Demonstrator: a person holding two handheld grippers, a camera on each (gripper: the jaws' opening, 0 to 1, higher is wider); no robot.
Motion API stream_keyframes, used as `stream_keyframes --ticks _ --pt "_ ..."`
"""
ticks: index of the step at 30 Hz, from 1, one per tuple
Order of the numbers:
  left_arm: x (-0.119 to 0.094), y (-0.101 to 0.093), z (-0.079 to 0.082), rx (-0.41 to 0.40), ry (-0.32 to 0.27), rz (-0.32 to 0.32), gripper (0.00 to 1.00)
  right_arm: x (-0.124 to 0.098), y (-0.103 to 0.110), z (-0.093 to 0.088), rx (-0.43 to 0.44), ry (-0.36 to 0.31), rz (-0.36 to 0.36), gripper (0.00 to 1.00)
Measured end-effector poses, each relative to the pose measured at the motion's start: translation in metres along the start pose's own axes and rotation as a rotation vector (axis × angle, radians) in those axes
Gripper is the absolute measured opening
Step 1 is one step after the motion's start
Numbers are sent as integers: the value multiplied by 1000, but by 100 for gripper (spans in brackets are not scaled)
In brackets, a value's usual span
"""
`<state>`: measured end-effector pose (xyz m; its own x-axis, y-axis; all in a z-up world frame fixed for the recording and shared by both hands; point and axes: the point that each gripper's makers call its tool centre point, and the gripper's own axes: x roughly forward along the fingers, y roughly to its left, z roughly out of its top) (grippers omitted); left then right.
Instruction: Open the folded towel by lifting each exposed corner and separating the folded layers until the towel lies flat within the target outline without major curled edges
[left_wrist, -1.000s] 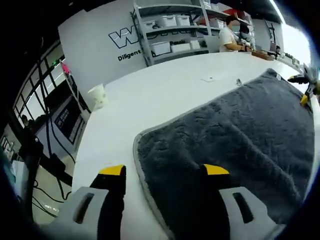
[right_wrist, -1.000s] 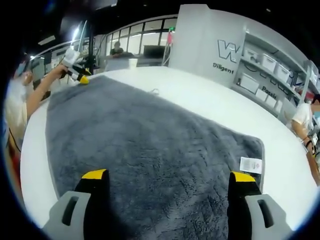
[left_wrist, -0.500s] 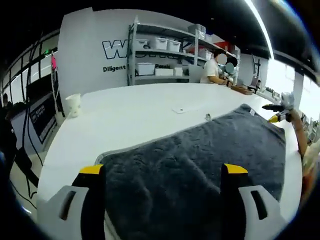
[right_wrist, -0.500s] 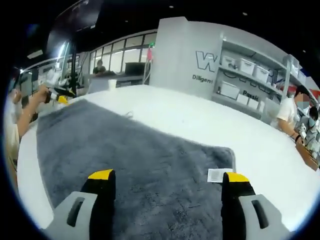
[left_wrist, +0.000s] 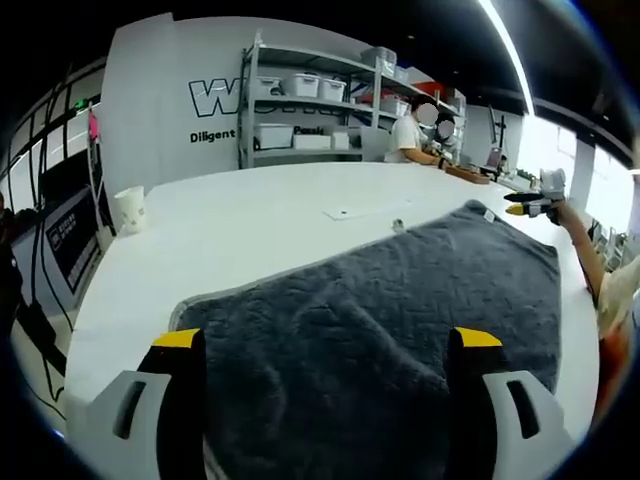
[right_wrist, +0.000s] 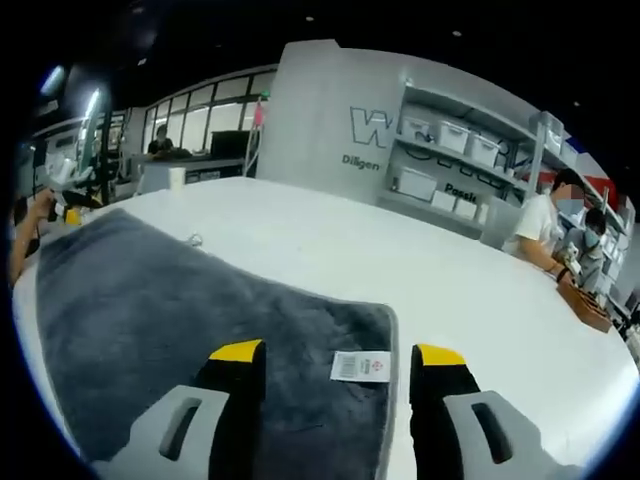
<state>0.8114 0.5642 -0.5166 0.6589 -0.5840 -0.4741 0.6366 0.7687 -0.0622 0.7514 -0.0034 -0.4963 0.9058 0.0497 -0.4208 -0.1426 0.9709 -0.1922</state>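
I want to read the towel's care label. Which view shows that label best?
The right gripper view: the white label lies flat at the towel's near corner, between the right gripper's open jaws, print visible but too small to read. The left gripper view shows it as a tiny pale speck at the far corner.

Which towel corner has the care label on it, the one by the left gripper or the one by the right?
The corner by the right gripper: the white label lies on the towel between its open jaws. The left gripper's corner shows plain grey pile.
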Motion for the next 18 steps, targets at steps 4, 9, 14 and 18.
stream_keyframes --ticks 4,9,14,18 --pt "-2 -2 3 -4 -16 -4 100 13 -26 -6 32 20 -50 42" --pt "-3 -2 2 1 -13 -4 100 28 -39 -19 96 41 -49 16" --pt "-4 -1 2 -8 -17 -3 100 42 -40 -29 176 60 -9 13" --pt "-5 3 2 -11 -17 9 99 53 -36 -33 225 65 33 13"
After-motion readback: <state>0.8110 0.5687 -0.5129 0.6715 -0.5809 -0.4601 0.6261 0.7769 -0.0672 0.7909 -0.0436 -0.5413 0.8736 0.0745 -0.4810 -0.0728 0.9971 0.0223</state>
